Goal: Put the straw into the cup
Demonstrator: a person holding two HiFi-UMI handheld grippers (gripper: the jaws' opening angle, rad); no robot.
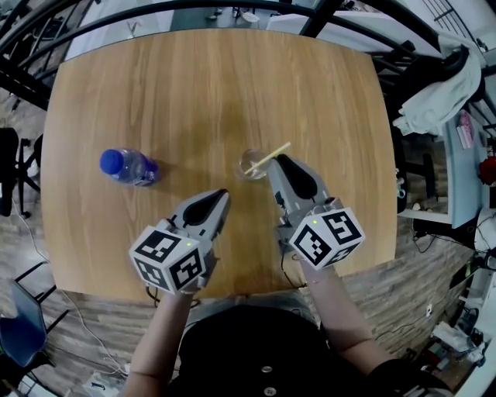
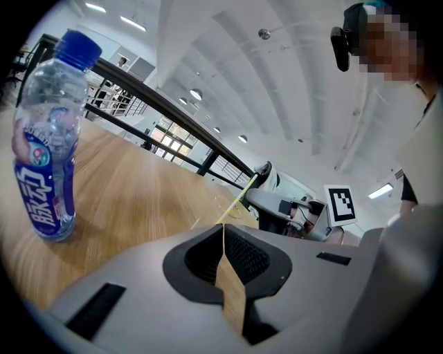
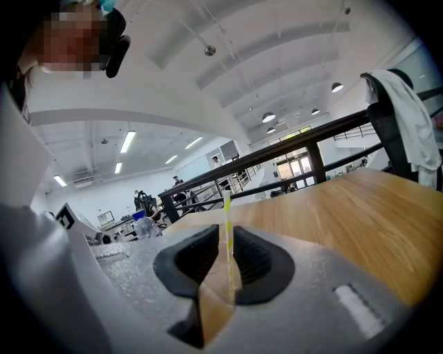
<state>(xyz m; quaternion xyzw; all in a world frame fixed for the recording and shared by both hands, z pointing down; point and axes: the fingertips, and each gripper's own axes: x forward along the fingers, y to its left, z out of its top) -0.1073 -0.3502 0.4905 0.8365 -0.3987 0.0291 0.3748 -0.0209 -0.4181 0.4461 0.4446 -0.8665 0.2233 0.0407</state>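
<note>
A clear plastic cup stands near the middle of the wooden table. A thin yellow straw slants up to the right from the cup's mouth, its lower end over or in the opening. My right gripper is shut on the straw just right of the cup, and the straw rises between its jaws. My left gripper hangs below and left of the cup, shut on nothing. From the left gripper view the straw leans toward the right gripper.
A water bottle with a blue cap stands upright at the table's left. A white cloth hangs over a chair past the right edge. Black railings run behind the table's far edge.
</note>
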